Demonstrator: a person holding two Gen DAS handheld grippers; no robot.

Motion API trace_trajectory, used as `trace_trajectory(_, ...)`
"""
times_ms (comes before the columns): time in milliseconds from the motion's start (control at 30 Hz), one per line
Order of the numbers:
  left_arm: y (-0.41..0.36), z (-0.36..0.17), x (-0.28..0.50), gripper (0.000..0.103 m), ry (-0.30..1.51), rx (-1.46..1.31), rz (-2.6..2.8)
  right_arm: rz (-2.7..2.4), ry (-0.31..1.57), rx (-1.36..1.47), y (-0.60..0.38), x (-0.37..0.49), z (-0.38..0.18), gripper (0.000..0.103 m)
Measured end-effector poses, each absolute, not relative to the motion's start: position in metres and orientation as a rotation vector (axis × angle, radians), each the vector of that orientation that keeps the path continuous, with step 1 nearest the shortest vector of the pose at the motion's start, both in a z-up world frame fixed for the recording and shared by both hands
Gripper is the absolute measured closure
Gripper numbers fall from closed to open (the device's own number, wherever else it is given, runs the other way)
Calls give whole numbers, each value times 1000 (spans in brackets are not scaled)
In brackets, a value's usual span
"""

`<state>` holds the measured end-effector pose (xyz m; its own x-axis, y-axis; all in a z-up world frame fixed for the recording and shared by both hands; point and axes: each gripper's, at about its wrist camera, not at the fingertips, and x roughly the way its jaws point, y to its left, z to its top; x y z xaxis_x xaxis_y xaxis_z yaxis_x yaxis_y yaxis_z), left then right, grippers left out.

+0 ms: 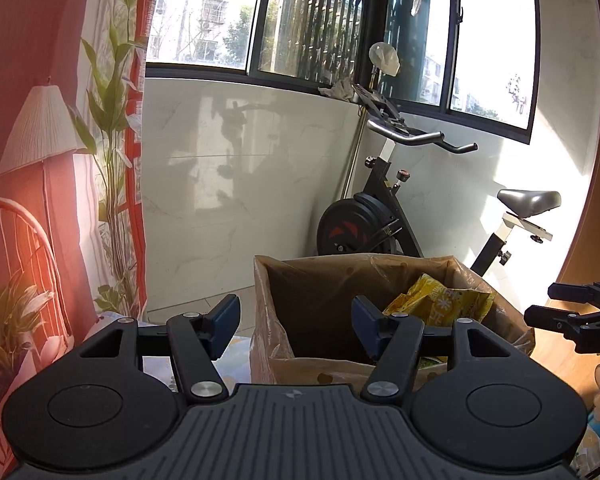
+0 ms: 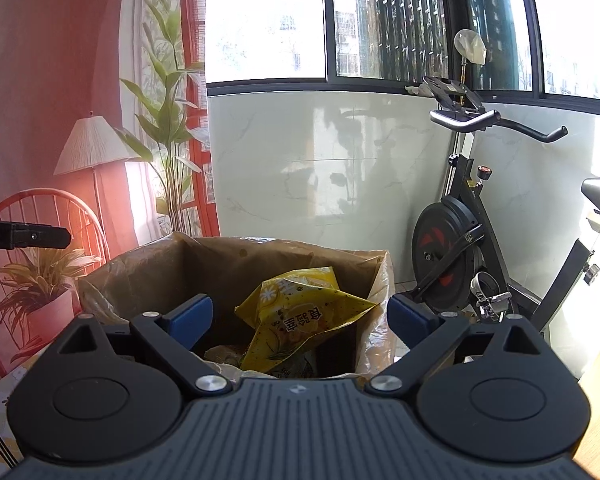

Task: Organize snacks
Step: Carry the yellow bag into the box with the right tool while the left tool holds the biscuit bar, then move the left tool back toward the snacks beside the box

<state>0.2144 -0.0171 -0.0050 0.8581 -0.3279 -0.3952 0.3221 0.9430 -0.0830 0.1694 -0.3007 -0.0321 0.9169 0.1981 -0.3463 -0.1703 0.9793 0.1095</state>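
A brown cardboard box [image 1: 316, 292] lined with clear plastic stands just ahead of both grippers. A yellow snack bag [image 1: 440, 300] lies inside it, toward its right side. My left gripper [image 1: 295, 322] is open and holds nothing, with the box's near left corner showing between its blue pads. At the right edge of that view, my right gripper [image 1: 540, 302] comes in from the side. In the right wrist view the right gripper [image 2: 300, 317] is wide open and empty above the box [image 2: 228, 264]. The yellow bag [image 2: 300, 320] sits crumpled below it. One black finger [image 2: 40, 236] of the left gripper shows at the left.
An exercise bike [image 2: 460, 248] stands behind the box on the right, against a white marble wall under windows. A lamp [image 2: 94, 148], tall plants [image 2: 168, 120] and a red chair [image 2: 40, 216] are at the left. A wooden surface [image 1: 560, 356] lies to the right.
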Motion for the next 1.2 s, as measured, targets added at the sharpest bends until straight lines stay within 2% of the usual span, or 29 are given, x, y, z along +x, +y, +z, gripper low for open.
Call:
trace_trajectory(367, 34, -42, 161, 39, 404, -44, -225, 170, 359, 109, -294, 123, -63, 7)
trace_trajectory(767, 54, -83, 146, 39, 493, -52, -159, 148, 440, 220, -300, 108, -102, 7)
trace_trajectory(1200, 51, -61, 130, 39, 467, -63, -143, 145, 423, 219, -302, 98, -97, 7)
